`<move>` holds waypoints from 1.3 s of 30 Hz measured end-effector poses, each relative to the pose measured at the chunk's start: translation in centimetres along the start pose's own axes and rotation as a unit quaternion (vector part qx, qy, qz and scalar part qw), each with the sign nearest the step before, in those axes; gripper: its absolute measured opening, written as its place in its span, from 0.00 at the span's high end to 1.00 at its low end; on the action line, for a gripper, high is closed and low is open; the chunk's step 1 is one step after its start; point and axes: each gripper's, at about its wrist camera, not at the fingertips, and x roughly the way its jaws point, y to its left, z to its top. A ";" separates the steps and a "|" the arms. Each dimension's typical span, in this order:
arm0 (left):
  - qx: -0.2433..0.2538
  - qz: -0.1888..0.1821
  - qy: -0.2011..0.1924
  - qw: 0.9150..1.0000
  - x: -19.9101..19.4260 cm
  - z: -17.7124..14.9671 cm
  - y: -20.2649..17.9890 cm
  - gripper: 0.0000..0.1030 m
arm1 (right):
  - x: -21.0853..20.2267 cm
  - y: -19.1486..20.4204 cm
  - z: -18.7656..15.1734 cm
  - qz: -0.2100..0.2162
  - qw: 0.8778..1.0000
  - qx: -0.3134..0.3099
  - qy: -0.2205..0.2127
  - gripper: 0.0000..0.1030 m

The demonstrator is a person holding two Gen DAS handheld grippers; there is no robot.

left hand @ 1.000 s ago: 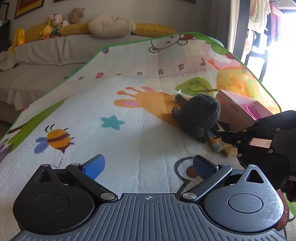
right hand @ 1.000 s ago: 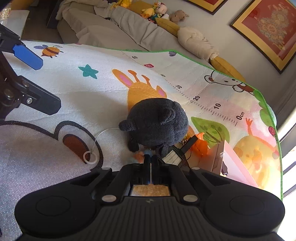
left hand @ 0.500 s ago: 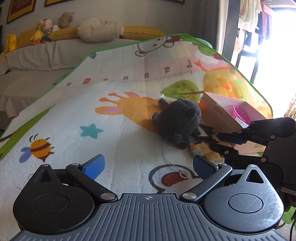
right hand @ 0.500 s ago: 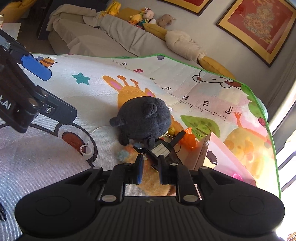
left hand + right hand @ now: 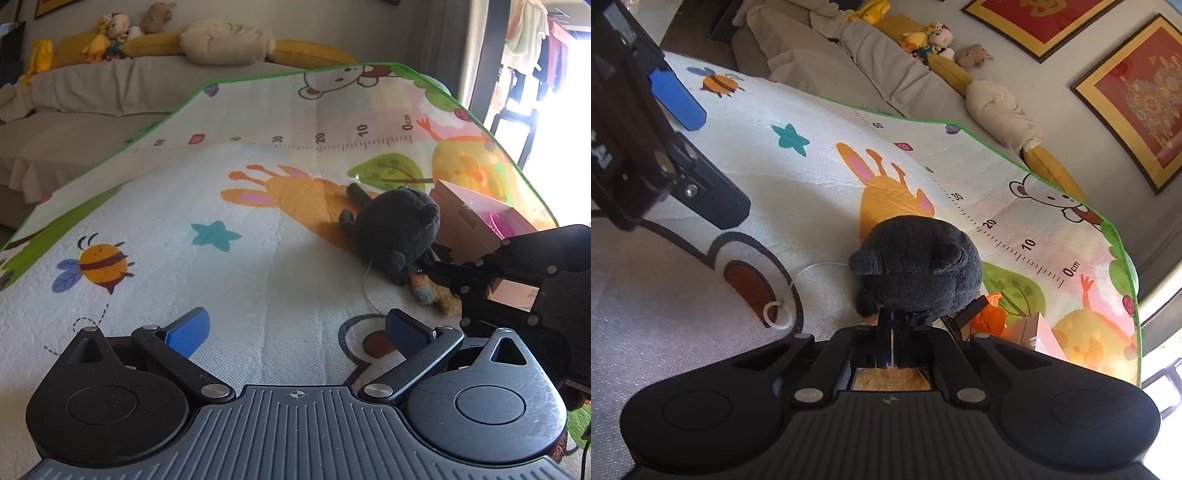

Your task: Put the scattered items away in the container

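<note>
Play mat [image 5: 258,280] busy; our right gripper [image 5: 892,325] sat closed, touching the black plush toy [image 5: 919,266] dead ahead; left gripper [image 5: 295,332] open, farther off.

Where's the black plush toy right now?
On the play mat, right of centre in the left wrist view: the black plush toy lies beside the cardboard box.

hidden: orange fuzzy toy [image 5: 891,382] mostly under our right gripper [image 5: 893,325] | cut off: box [image 5: 476,221] beyond the fingers, by the right gripper's body
</note>
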 end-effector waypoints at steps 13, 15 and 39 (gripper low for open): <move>0.021 -0.006 -0.004 1.000 -1.1 0.1 -2.1 0.00 | -9.0 -2.4 -1.5 0.126 0.980 0.149 -0.037 0.87; 0.022 -0.008 -0.003 1.000 -1.2 0.1 -2.3 0.00 | -7.1 -2.9 -2.4 0.077 0.983 0.168 -0.012 0.64; 0.126 -0.079 0.046 0.988 2.2 -0.3 -9.3 0.00 | -7.7 -6.1 -11.2 0.076 0.957 0.267 0.088 1.00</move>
